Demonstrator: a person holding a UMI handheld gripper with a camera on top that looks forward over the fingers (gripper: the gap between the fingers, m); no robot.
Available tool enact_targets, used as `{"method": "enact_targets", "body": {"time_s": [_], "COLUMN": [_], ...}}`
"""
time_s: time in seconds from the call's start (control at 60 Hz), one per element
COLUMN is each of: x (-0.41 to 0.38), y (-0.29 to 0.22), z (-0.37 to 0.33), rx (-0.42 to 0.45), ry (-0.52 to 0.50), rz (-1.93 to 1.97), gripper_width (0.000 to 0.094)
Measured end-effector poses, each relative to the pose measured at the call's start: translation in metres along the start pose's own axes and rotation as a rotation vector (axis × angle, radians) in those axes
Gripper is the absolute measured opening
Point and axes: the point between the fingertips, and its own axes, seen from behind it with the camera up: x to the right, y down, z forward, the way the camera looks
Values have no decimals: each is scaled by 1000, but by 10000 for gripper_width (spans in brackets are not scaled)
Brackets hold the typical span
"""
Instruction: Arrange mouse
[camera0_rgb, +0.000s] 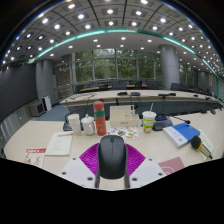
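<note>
Black mouse clamped between the closed-in jaws of the gripper above the table.

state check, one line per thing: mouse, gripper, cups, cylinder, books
mouse: upright, between the fingers, on the desk
gripper: fingers close either side of the mouse; contact unclear
red cylinder: standing upright
white mug: upright, handle visible
paper cup: upright, green band near the rim
blue book: closed, lying flat
papers: lying flat on desk
</note>
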Motion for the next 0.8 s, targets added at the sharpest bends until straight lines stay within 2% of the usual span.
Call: {"method": "enact_targets", "body": {"time_s": [0.117, 0.283, 0.433, 0.533, 0.683, 0.717, 0.783, 0.8], "x": [76, 180, 218, 223, 218, 218, 216, 216], "y": [-3, 78, 144, 165, 190, 187, 183, 181], "z": [-9, 5, 24, 32, 36, 33, 22, 18], "rx": [-11, -149, -233, -257, -317, -312, -319, -317], "ry": [29, 87, 72, 51, 18, 16, 20, 24], "rz": [16, 12, -27, -33, -17, -15, -12, -12], "gripper_width": [330, 329, 335, 366, 497, 589, 837, 871]}}
